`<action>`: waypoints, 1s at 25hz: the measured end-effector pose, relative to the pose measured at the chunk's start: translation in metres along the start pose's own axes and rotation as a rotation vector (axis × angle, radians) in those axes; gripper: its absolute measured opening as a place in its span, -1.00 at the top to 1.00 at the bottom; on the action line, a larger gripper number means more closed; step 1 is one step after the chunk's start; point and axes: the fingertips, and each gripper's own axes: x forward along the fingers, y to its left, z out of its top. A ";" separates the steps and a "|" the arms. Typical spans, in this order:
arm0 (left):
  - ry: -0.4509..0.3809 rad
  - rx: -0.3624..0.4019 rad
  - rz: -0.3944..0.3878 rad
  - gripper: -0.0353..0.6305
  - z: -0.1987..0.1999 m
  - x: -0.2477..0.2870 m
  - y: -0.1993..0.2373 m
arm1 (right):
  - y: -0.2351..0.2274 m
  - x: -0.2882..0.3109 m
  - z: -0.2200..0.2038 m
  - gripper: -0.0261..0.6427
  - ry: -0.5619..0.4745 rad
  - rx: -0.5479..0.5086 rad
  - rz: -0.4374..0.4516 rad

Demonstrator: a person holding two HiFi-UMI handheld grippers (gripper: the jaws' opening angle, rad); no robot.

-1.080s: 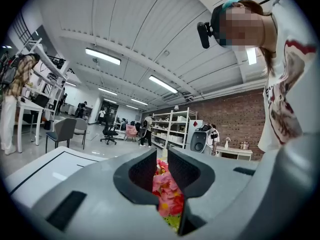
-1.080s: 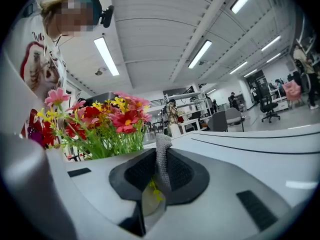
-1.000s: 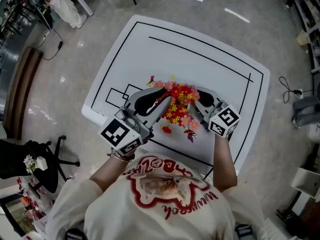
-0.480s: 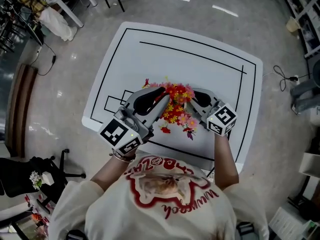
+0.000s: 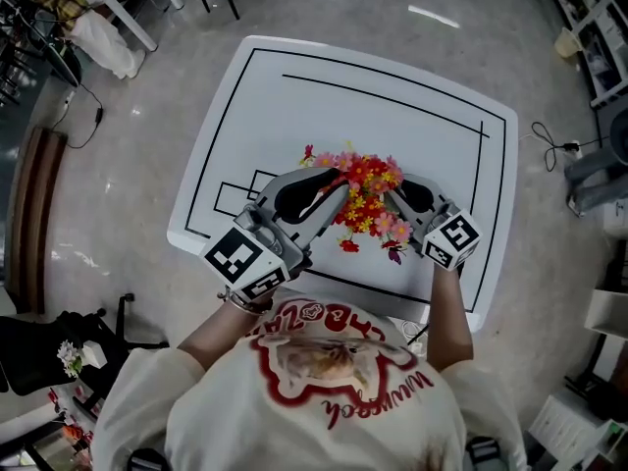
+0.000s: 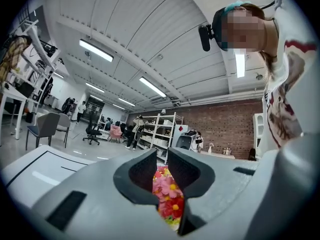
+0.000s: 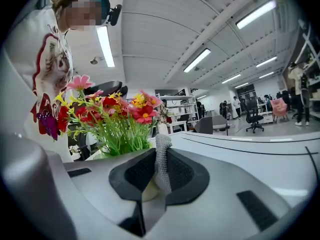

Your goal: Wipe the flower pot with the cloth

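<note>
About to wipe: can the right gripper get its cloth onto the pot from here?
Probably yes. The right gripper is shut on the cloth, and what looks like the pot shows right behind it, below the flowers, nothing between.

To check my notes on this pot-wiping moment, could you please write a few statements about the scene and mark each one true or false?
1. The right gripper has a grey cloth pinched between its jaws. True.
2. The flowers are all blue. False: they are red, pink and yellow, on green stems.
3. In the head view, the flowers sit between the left gripper and the right gripper. True.
4. The table is bare brown wood. False: it is white with black lines marked on it.
5. The cloth lies spread flat on the table, far from both grippers. False: it stands upright in the right gripper's jaws.
</note>
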 end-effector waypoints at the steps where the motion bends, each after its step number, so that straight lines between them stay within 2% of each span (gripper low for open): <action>1: 0.002 0.001 -0.010 0.68 0.000 -0.001 -0.001 | 0.000 0.000 0.000 0.77 -0.002 0.000 -0.009; 15: 0.030 -0.006 -0.101 0.68 -0.004 -0.002 -0.006 | 0.011 -0.018 -0.003 0.77 -0.017 0.011 -0.086; 25: 0.018 -0.016 -0.156 0.67 0.000 0.000 -0.009 | 0.018 -0.023 -0.007 0.77 -0.013 0.022 -0.146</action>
